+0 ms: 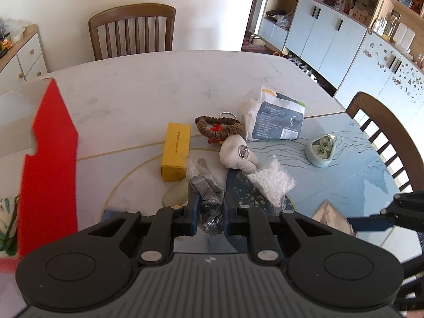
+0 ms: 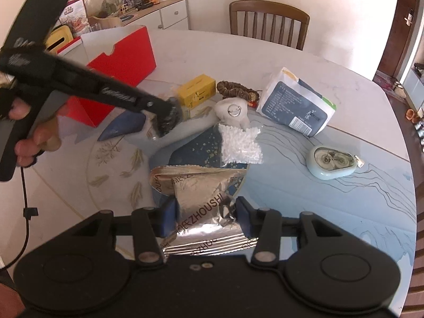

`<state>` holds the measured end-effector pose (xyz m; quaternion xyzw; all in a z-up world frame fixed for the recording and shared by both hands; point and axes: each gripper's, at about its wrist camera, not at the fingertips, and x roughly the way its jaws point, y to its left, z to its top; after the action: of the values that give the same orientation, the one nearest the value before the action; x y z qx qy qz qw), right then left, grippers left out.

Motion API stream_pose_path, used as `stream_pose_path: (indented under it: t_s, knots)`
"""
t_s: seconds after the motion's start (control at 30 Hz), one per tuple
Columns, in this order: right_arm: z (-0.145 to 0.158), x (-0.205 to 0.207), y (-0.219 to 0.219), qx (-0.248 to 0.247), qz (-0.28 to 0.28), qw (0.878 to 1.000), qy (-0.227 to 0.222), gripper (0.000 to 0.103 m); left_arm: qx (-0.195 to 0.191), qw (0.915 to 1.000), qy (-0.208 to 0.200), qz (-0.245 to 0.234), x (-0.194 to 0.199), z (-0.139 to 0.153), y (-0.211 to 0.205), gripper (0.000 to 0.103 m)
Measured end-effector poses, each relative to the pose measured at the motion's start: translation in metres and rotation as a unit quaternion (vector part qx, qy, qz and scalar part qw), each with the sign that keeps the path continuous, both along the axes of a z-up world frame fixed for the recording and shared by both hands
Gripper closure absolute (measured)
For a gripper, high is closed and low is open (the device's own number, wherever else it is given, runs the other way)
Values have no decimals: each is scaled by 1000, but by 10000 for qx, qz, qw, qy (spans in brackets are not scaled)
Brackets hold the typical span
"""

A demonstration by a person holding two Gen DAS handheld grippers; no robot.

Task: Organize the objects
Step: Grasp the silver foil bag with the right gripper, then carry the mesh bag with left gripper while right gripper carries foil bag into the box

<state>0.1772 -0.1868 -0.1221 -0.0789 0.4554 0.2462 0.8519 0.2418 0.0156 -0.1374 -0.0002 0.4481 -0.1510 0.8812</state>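
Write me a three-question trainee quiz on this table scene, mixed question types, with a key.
1. True or false: the left gripper is shut on a clear bag of dark pieces.
2. The silver foil packet sits between the pads of which gripper? A) left B) right C) neither
3. Fill in: the yellow box lies beside the brown ____ bracelet.

Key: 1 true; 2 B; 3 beaded.
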Motion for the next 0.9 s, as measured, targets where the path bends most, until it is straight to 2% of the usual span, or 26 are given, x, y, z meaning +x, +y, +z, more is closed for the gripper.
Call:
stream_pose_path:
  t_s: [0.27,0.57,0.9]
  knots:
    - [29,-2,17,69,-61,9997,-215,57,-263,9996,-38,28,-24,26,29,86]
    - [62,7,50,254,67,9987,-432,57,-384,9989,-280,34,-43,58,67,86]
    - [86,25,102,370,308,9969,-626,57,-273,9974,-611,255,-54,86,134,86]
